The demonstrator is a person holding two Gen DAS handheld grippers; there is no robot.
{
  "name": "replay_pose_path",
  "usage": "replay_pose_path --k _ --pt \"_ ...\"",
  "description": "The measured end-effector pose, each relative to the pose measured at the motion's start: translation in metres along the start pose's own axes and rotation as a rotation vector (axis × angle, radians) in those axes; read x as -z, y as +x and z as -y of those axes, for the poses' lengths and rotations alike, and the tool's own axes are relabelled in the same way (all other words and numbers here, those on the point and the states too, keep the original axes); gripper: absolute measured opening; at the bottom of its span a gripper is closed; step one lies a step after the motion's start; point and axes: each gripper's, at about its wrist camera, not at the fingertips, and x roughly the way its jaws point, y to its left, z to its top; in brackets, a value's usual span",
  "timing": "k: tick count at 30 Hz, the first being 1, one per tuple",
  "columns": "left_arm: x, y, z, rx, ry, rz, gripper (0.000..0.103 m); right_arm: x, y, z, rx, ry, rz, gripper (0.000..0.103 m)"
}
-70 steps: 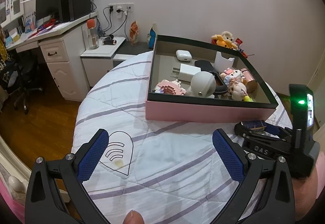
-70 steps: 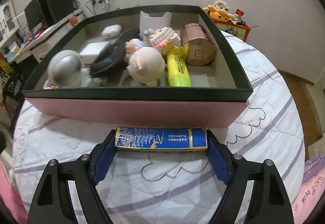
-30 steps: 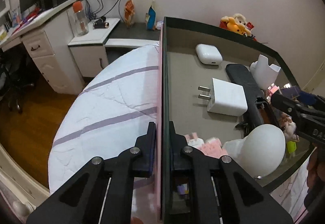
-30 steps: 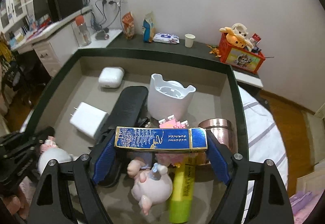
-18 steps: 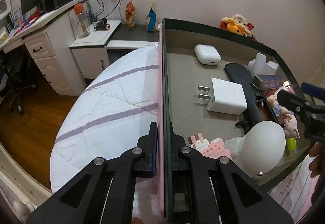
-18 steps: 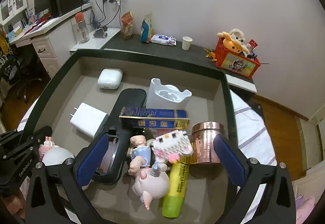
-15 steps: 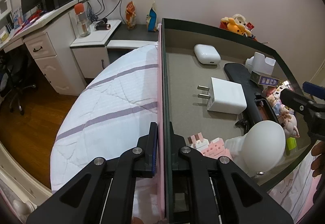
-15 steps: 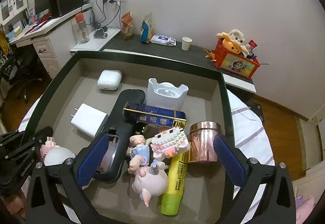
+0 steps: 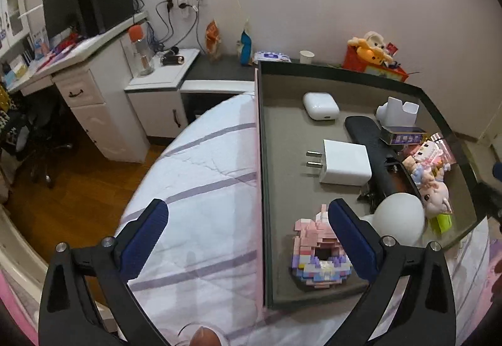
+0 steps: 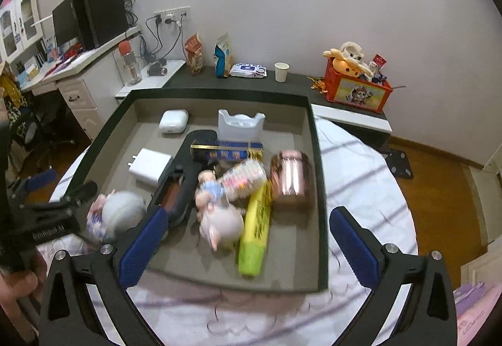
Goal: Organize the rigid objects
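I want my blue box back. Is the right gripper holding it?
No, the right gripper is open and empty; the blue box lies in the tray.

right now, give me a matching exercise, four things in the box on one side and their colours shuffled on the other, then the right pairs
Things:
1. earbud case
2. marker
3. tin can
4. flat pack

Colours:
A. rose gold
B. dark blue with gold trim
C. white
D. yellow-green

Pairs: 1-C, 2-D, 3-A, 4-B
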Motion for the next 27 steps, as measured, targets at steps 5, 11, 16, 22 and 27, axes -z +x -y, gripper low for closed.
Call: replay_pose_path --k 5,11,16,22,27 --pt "0.008 -0.032 0.002 -0.031 0.017 0.033 0.103 0.022 -0.026 0.011 -0.020 0.054 0.027 0.103" --pt "0.030 -0.087 0.011 -0.009 0.033 0.089 0.103 0.048 -0.068 0.018 -0.042 0.103 0.088 0.103" --pt "0.057 -0.138 0.023 0.036 0.050 0.143 0.103 0.072 -0.108 0.014 -0.055 0.118 0.147 0.103" --pt "0.086 -0.184 0.035 0.064 0.060 0.192 0.103 0.101 -0.154 0.005 -0.058 0.111 0.222 0.103" --pt "0.109 -0.214 0.038 0.089 0.049 0.225 0.103 0.122 -0.179 -0.002 -0.045 0.103 0.262 0.103"
